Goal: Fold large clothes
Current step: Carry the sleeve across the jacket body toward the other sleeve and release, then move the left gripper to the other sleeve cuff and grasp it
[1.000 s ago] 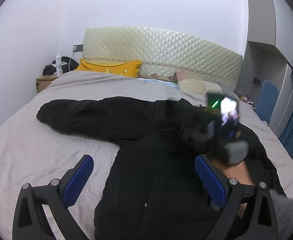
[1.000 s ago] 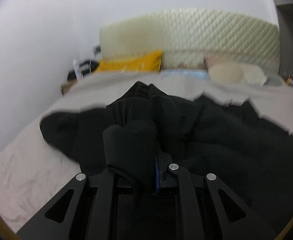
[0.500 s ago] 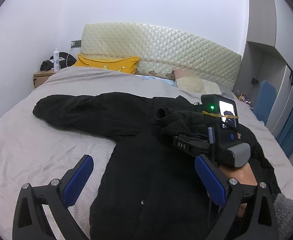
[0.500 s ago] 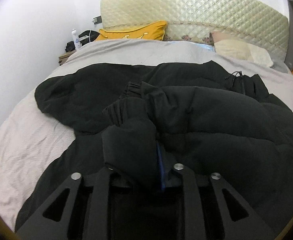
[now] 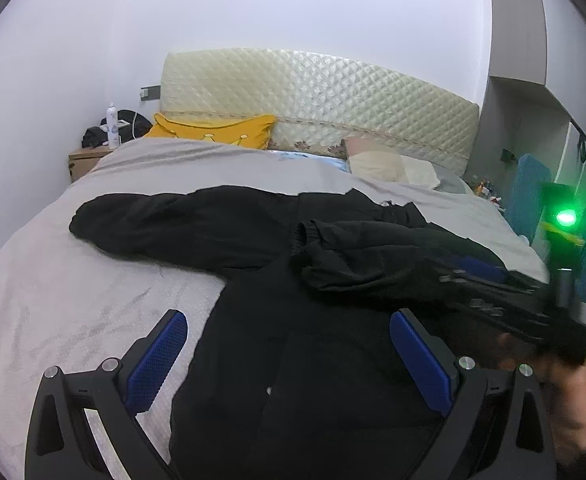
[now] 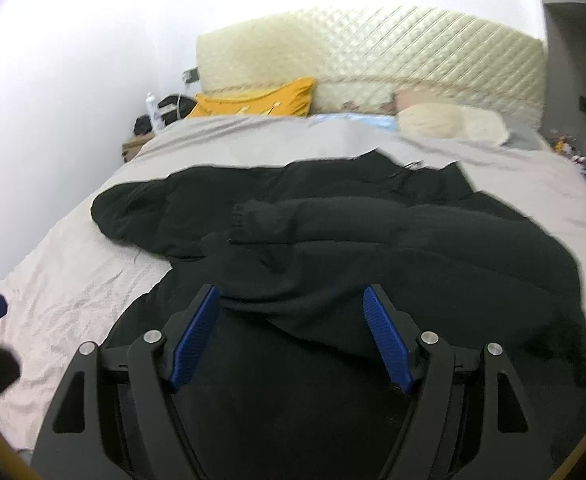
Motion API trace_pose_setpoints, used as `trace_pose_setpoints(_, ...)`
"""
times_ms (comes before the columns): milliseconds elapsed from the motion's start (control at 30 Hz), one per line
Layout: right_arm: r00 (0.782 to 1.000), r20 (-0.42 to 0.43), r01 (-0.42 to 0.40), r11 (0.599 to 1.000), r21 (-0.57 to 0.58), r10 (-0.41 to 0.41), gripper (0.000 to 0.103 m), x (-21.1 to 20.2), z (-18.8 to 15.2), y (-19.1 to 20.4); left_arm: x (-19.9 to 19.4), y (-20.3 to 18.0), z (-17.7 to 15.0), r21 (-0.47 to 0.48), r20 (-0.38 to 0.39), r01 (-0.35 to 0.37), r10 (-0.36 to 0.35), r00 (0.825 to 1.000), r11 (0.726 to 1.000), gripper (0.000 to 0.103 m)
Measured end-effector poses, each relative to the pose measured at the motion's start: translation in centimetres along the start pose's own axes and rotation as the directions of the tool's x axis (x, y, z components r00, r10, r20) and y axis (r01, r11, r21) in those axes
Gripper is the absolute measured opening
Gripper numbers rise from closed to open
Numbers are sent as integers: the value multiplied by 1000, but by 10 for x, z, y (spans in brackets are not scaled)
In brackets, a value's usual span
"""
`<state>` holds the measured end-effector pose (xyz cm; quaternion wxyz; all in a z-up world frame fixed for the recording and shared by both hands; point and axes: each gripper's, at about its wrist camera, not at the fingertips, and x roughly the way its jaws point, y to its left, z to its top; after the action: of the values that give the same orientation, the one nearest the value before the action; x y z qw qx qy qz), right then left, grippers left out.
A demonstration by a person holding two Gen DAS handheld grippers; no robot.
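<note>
Your grey-sheeted bed (image 5: pixel 45 280) carries the large black padded jacket (image 6: pixel 373 248), spread across its middle with one sleeve (image 5: pixel 373 252) folded over the body. Your left gripper (image 5: pixel 289 356) hangs over its hem, jaws apart. Your right gripper (image 6: pixel 291 336) likewise, jaws apart, empty.

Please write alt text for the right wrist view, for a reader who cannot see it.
The open right gripper hovers over a black jacket spread on a grey bed, one sleeve folded across its body. A yellow pillow leans against the quilted headboard.
</note>
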<state>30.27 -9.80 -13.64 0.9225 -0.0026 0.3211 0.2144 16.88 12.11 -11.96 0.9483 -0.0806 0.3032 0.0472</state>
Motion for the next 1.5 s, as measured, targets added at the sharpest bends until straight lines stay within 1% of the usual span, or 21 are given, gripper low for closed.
trace_pose_setpoints(67, 999, 22, 29, 999, 12, -30, 75, -23, -4, -8, -5, -3, -1, 3, 3, 11, -11, 1000, 1000, 102)
trace_pose_setpoints(133, 997, 61, 48, 999, 12, -48, 75, -50, -9, -15, -11, -9, -2, 9, 7, 19, -19, 1000, 1000, 102)
trace_pose_setpoints(267, 991, 131, 32, 998, 47, -38, 75, -100, -19, -30, -25, -23, -4, 26, 25, 40, -41, 999, 999, 102)
trace_pose_setpoints(367, 985, 152, 74, 996, 56, -82, 75, -133, -30, -37, -32, -33, -6, 44, 37, 53, -55, 998, 998, 102)
trace_pose_setpoints(433, 981, 149, 122, 991, 47, -128, 75, -152, -37, -39, -36, -42, -8, 63, 52, 74, -77, 996, 995, 102)
trace_pose_setpoints(533, 977, 176, 104, 988, 114, -123, 75, -183, -43, -47, -37, -53, -12, 91, 55, 101, -106, 993, 991, 102)
trace_pose_setpoints(633, 968, 209, 109, 983, 149, -139, 75, -209, -50, -53, -36, -60, -17, 111, 54, 104, -111, 992, 988, 102)
trace_pose_setpoints(733, 960, 220, 145, 979, 141, -173, 75, -228, -61, -49, -33, -61, -21, 112, 48, 112, -118, 992, 987, 102)
trace_pose_setpoints(833, 958, 230, 141, 979, 150, -173, 75, -247, -82, -47, -27, -62, -23, 115, 40, 100, -105, 994, 988, 102)
trace_pose_setpoints(900, 948, 264, 140, 977, 159, -179, 75, -261, -98, -47, -22, -64, -24, 115, 26, 97, -100, 995, 989, 102)
trace_pose_setpoints(967, 940, 270, 168, 972, 165, -208, 75, -269, -113, -49, -19, -67, -24, 115, 19, 103, -106, 994, 988, 102)
trace_pose_setpoints(1033, 940, 268, 164, 970, 180, -209, 75, -272, -121, -53, -20, -67, -23, 113, 23, 114, -118, 993, 987, 102)
trace_pose_setpoints(1100, 936, 272, 179, 967, 182, -224, 75, -272, -122, -55, -21, -67, -23, 111, 28, 118, -122, 992, 987, 102)
trace_pose_setpoints(1167, 926, 284, 204, 963, 176, -248, 75, -270, -120, -55, -21, -63, -20, 101, 24, 131, -134, 991, 986, 102)
trace_pose_setpoints(1233, 921, 295, 208, 962, 178, -254, 79, -267, -119, -56, -18, -59, -14, 103, 14, 136, -138, 990, 985, 102)
trace_pose_setpoints(1333, 919, 294, 220, 960, 173, -264, 79, -265, -123, -57, -10, -45, 8, 101, -15, 144, -143, 990, 984, 102)
trace_pose_setpoints(1433, 917, 290, 236, 958, 161, -275, 80, -262, -128, -56, -6, -23, 37, 94, -1, 127, -127, 992, 987, 102)
trace_pose_setpoints(1500, 916, 287, 241, 957, 160, -279, 80, -259, -130, -57, 0, -1, 60, 99, -1, 112, -113, 994, 989, 102)
